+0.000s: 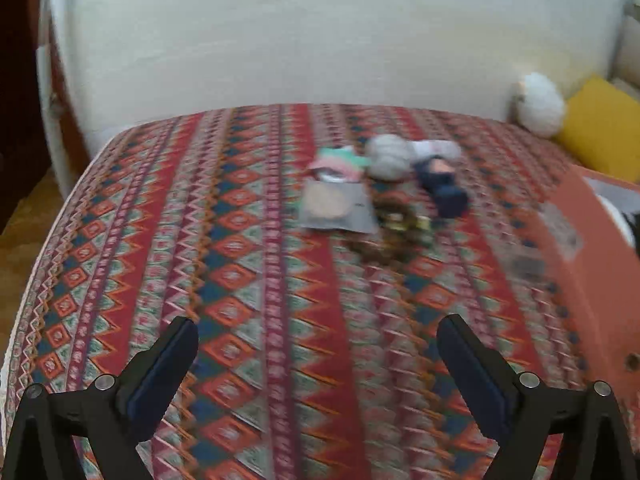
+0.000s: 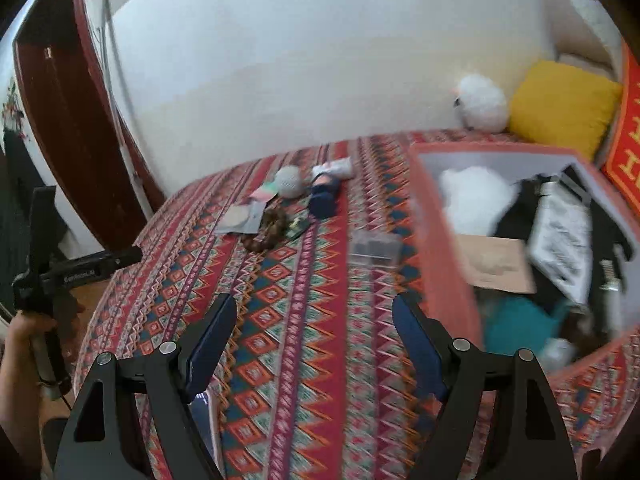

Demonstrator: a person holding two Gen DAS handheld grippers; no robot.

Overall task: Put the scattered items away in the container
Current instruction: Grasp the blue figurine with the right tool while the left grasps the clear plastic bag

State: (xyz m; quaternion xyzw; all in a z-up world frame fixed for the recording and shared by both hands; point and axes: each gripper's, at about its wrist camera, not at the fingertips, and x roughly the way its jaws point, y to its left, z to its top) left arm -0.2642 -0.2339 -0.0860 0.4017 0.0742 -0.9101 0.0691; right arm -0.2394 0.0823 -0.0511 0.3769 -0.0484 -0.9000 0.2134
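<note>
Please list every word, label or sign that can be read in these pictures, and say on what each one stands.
"GenRobot.AI", as far as I can read it: small white label on the black left gripper, seen from the right wrist view.
Yellow signs on the red hanging: cut off, unreadable.
Dark print on the white packet inside the orange box: blurred.
Round print on the grey flat pouch: blurred.

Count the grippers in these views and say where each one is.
2. The left gripper hangs open above the patterned bedspread, short of the scattered items. The right gripper hangs open beside the orange box. None is hidden.
</note>
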